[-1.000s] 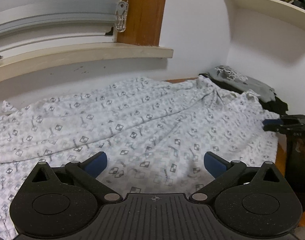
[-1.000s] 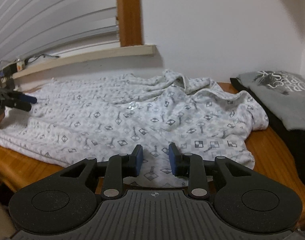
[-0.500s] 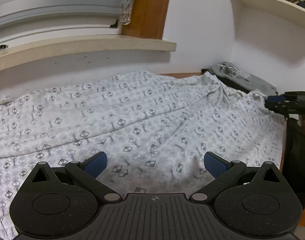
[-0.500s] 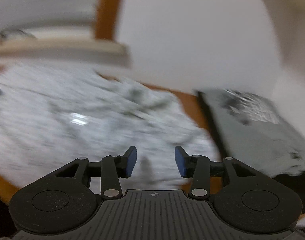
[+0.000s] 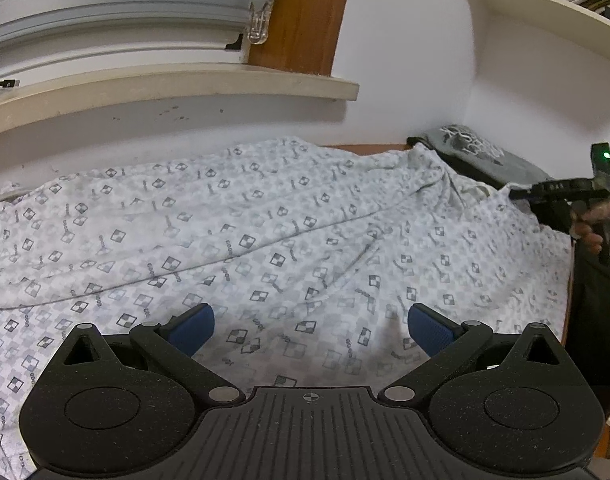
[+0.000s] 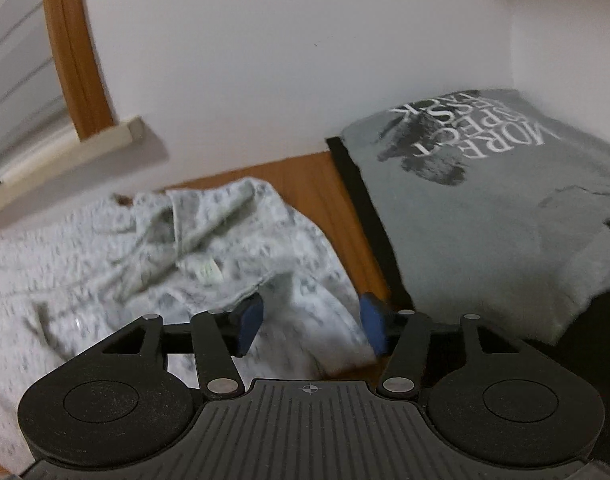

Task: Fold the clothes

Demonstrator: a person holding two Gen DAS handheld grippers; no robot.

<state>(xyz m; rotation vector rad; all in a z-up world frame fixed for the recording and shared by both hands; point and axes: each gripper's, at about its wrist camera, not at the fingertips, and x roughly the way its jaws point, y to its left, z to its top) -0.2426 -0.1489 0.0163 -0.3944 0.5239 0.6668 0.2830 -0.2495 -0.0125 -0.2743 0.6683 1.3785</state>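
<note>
A white garment (image 5: 265, 240) printed with small grey squares lies spread over the wooden table (image 6: 305, 176). My left gripper (image 5: 311, 320) hangs over its near part, open wide, with nothing pressed between its blue pads. My right gripper (image 6: 311, 316) hovers over the garment's (image 6: 225, 240) crumpled right end by the collar. Its jaws are opening; fabric shows in the gap, but the pads do not press on it. In the left wrist view the right gripper (image 5: 523, 194) shows at the far right, held by a hand (image 5: 589, 236).
A folded grey T-shirt with white lettering (image 6: 485, 200) lies on dark clothing (image 6: 369, 208) just right of the garment. A window sill (image 5: 165, 84) and white wall run behind the table. A shelf of books (image 5: 545, 8) hangs at the upper right.
My right gripper has swung rightward along the garment to its collar end, and its jaws have spread wider. The left gripper has stayed open over the same area.
</note>
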